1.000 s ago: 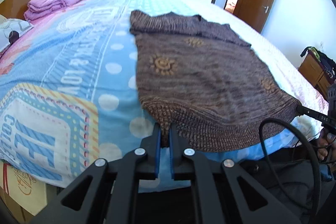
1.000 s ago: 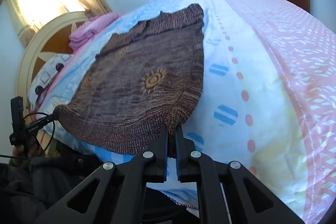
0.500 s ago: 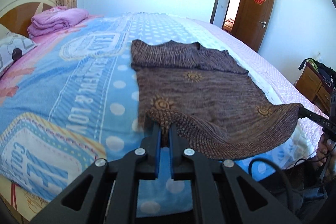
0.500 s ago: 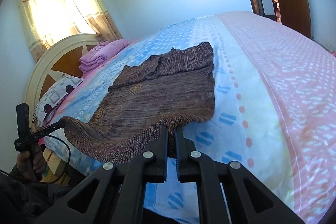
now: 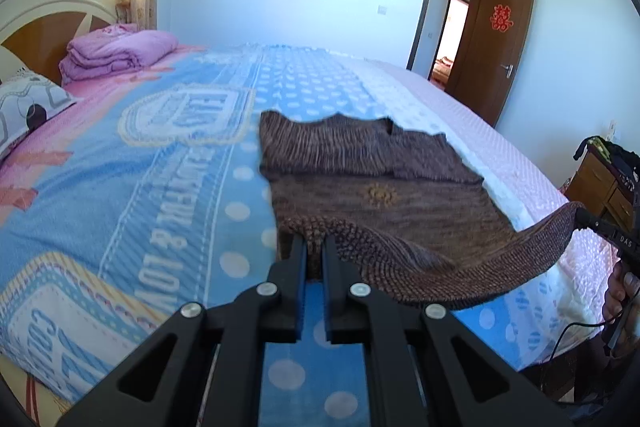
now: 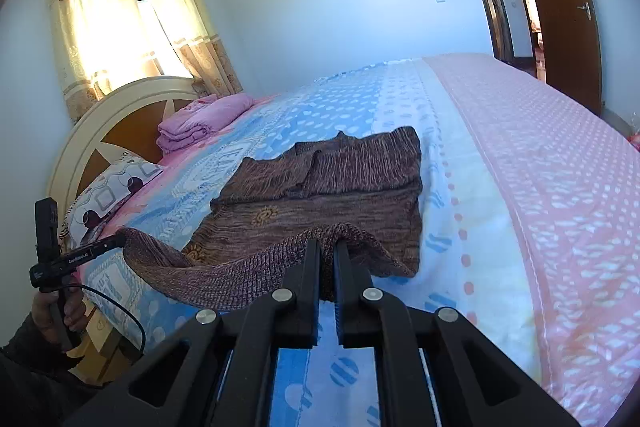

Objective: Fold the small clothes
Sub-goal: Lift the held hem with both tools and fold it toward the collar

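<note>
Brown sweater (image 5: 384,187), gold sun motifs

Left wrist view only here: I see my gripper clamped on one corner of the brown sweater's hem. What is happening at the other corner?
Observer: The right gripper is shut on the sweater at the hem's other corner, lifted off the bed.
Operator: Does the hem hang free between the two?
Observer: Yes, from the right wrist it sags in a loop across to the left gripper.
Operator: What is off to my left, out of my frame?
Observer: A window with orange-and-cream curtains, sunlit, above the headboard.
</note>
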`<state>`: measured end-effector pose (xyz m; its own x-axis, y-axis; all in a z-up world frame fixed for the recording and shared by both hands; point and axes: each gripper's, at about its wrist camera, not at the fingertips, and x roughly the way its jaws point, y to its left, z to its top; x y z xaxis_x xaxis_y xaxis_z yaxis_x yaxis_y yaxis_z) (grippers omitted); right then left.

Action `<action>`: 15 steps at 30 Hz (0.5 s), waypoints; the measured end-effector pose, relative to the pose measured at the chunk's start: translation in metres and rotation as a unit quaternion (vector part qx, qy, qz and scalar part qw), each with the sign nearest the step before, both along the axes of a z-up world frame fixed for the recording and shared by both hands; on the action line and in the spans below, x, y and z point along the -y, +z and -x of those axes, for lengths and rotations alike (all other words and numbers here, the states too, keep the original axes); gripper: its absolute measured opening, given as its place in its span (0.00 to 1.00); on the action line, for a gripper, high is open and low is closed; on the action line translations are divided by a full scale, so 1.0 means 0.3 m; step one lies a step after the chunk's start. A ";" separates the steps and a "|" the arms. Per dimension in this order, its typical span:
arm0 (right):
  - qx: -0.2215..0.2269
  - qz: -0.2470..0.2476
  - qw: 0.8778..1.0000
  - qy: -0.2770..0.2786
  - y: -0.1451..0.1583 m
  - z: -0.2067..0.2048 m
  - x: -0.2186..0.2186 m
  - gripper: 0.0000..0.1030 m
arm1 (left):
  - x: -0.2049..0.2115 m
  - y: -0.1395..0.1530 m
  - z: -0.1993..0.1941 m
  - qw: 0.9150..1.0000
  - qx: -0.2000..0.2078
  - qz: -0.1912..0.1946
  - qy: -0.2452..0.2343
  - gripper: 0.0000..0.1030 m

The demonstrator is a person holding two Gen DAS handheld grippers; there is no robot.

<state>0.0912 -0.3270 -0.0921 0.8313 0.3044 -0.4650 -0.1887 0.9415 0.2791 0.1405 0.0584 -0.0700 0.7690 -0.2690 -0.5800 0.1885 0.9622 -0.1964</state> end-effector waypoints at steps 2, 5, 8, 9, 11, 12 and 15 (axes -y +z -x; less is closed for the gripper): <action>0.007 0.004 1.000 0.000 0.021 -0.017 0.000 0.05 | -0.002 0.024 -0.020 1.000 0.009 0.002 0.001 0.07; 0.020 0.006 1.000 -0.002 0.057 -0.050 0.004 0.05 | -0.006 0.048 -0.062 1.000 0.017 0.006 0.004 0.07; 0.035 0.003 0.999 -0.004 0.100 -0.095 0.012 0.05 | -0.004 0.076 -0.113 1.000 0.024 0.010 0.007 0.07; 0.040 0.004 0.999 -0.004 0.116 -0.115 0.012 0.05 | -0.001 0.091 -0.137 1.000 0.028 0.012 0.005 0.07; 0.048 0.008 0.999 -0.003 0.145 -0.154 0.010 0.05 | 0.009 0.116 -0.170 0.999 0.040 0.006 0.003 0.07; 0.051 0.010 0.999 -0.001 0.160 -0.174 0.010 0.05 | 0.013 0.127 -0.185 0.999 0.045 0.004 0.004 0.07; 0.059 0.018 0.998 -0.001 0.204 -0.243 0.013 0.05 | 0.025 0.165 -0.250 0.998 0.057 0.001 0.003 0.07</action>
<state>0.1640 -0.3308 -0.0310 0.8815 0.2870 -0.3749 -0.2154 0.9510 0.2218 0.2155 0.0511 -0.0206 0.8319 -0.2655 -0.4873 0.2045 0.9630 -0.1756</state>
